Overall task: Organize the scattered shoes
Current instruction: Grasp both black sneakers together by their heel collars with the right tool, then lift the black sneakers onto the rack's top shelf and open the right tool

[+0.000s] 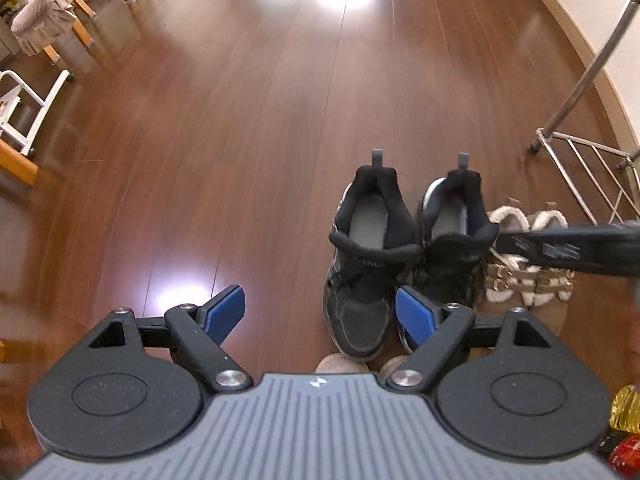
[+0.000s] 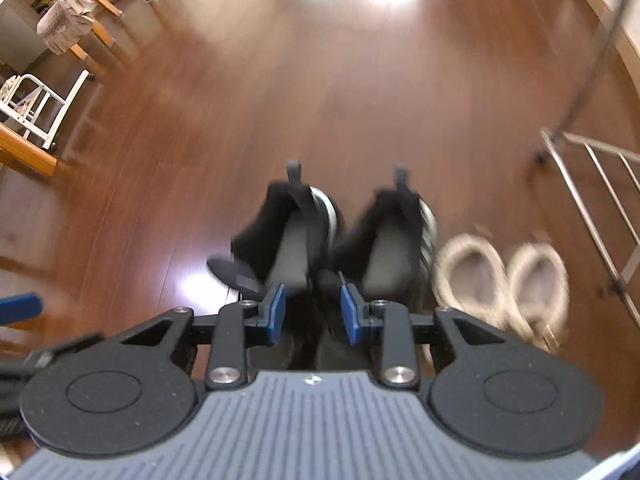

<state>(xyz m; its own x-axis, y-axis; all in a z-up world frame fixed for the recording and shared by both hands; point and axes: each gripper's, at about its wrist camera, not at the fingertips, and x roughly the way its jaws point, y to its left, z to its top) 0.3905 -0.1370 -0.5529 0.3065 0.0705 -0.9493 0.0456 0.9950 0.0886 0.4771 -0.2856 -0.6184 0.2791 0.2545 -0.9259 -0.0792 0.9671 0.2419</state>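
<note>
I look down at a brown wood floor point(image 1: 200, 140). Two black shoes point(image 1: 370, 264) stand side by side in the lower right of the left view, heels pointing away from me, toes toward me. Just to the right of them sit two fluffy cream slippers point(image 1: 528, 256), also side by side. All four make a neat row, close to a metal rack point(image 1: 592, 168) at the right edge. I think they are lined up this way so each shoe stays with its partner and the floor stays free for walking.

My left tongs point(image 1: 320, 314) are spread wide and hold nothing. They hang above the toe of the left black shoe. One blue pad point(image 1: 224, 312) is over bare floor and the other is over the gap between the two black shoes.

My right tongs point(image 2: 312, 314) are partly open, with a gap between the blue pads. They sit low over the black shoes, right where the two shoes meet. This view is blurry, so I cannot tell if the pads touch a shoe. I do not think they pinch anything.

The shoes I can see already sit in tidy pairs. This could be just after a shoe is set down, or just as I reach to move one. I cannot tell which.

A chair point(image 1: 52, 20) with a cloth cover stands far off in the upper left.
</note>
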